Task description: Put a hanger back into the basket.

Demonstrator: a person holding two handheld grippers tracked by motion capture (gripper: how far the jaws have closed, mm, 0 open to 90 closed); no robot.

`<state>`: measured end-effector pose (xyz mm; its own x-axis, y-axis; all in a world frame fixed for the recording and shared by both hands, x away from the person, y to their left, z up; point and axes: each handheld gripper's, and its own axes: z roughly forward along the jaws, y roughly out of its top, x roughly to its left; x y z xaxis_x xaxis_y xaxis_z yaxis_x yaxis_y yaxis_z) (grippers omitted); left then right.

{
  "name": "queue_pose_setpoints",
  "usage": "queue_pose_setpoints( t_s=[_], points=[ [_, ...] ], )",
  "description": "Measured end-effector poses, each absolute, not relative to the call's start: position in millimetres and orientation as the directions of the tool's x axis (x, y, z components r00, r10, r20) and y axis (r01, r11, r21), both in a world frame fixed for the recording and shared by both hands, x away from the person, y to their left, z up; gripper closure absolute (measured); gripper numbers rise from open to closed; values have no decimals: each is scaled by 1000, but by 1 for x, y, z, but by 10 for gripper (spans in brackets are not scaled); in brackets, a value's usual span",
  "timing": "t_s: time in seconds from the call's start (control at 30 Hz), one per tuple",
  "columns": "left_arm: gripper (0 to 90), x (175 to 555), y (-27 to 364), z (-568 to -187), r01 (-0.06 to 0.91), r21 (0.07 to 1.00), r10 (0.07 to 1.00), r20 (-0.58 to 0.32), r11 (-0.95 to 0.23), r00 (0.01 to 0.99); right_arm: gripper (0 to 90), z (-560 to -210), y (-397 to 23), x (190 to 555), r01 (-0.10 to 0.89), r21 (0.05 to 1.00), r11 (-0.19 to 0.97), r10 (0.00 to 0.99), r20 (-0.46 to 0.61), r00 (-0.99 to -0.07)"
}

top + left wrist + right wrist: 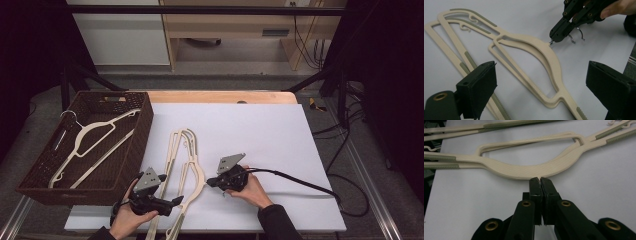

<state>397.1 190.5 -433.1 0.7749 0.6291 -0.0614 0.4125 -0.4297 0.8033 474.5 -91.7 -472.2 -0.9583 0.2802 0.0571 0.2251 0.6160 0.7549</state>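
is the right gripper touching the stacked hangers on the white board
Touching. In the left gripper view the right gripper is shut on the metal hook at the neck of the stacked hangers; the right gripper view shows its shut tips meeting that neck.

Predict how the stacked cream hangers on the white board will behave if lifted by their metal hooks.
The cream hangers look like thin rigid plastic, so they would probably stay stiff and feel light. The right hand-held gripper is shut on the thin wire hooks, so the hangers would likely swing or pivot. The two lie stacked loosely and may slide apart.
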Motion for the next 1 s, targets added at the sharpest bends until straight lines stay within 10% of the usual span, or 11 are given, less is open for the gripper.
queue_pose_setpoints(
  t_s=[0.73, 1.0],
  points=[
    [245, 414, 121, -440, 398, 685, 541, -6, -611, 841, 889, -444, -101, 465, 284, 765, 578, 323, 105, -941],
    [474, 422, 110, -454, 426, 633, 550, 0, -646, 835, 889, -439, -104, 463, 278, 768, 577, 324, 97, -941]
  ],
)
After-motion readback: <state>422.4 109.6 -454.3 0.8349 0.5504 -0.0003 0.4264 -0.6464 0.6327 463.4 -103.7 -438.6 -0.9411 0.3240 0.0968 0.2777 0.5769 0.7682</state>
